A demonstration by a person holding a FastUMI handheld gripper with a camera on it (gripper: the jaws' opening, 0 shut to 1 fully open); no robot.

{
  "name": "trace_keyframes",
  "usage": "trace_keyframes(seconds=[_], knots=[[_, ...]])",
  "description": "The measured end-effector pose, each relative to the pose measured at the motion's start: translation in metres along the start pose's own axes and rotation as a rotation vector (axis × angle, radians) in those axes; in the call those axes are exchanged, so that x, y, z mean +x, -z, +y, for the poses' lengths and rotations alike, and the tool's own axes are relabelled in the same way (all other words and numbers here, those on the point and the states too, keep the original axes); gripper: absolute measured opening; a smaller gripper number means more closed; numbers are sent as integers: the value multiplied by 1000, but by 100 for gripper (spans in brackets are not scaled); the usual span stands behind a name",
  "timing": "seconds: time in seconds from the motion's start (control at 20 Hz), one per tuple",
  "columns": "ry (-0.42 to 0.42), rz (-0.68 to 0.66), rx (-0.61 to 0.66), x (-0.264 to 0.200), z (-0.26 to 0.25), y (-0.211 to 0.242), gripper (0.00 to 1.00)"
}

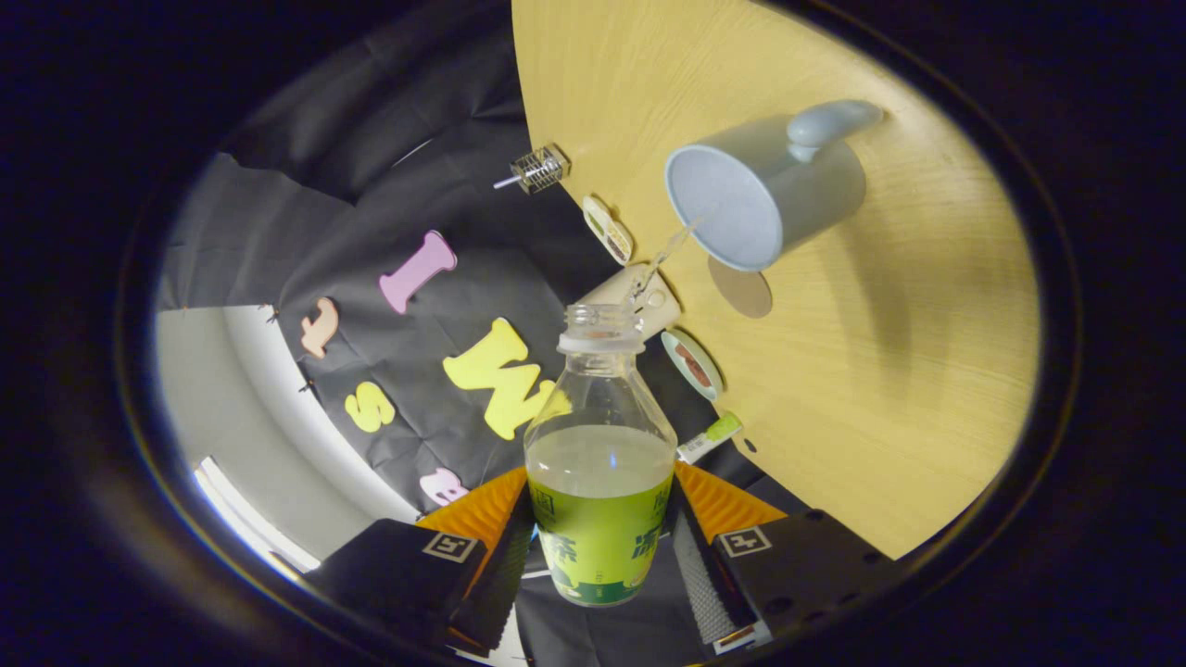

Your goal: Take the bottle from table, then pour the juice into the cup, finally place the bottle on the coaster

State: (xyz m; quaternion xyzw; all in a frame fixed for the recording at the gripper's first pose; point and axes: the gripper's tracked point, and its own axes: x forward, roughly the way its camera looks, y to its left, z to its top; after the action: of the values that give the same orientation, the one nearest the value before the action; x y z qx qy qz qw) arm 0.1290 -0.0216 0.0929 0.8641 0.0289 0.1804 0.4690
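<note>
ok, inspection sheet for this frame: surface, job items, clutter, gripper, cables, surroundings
Surface: light wooden table, bare in the middle.
Job's things: uncapped bottle partly full of juice, tilted toward the pale blue cup; a thin stream runs from its mouth into the cup. Round coaster lies beside the cup.
Clutter: several small items along the table edge, too small to identify.
Gripper: shut on the bottle, one finger on each side.
Cables: nothing seen.
Surroundings: black cloth wall.
</note>
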Motion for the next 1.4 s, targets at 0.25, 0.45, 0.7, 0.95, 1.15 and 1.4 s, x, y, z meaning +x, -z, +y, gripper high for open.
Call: trace_keyframes(seconds=[0.25, 0.45, 0.7, 0.95, 1.15, 1.4], knots=[[-3, 28, 36, 4, 1, 7, 79], [-17, 30, 87, 2, -6, 0, 79], [-19, 34, 115, 2, -6, -5, 79], [2, 53, 120, 4, -8, -1, 79], [1, 44, 138, 3, -9, -5, 79], [28, 36, 99, 0, -12, -7, 79]])
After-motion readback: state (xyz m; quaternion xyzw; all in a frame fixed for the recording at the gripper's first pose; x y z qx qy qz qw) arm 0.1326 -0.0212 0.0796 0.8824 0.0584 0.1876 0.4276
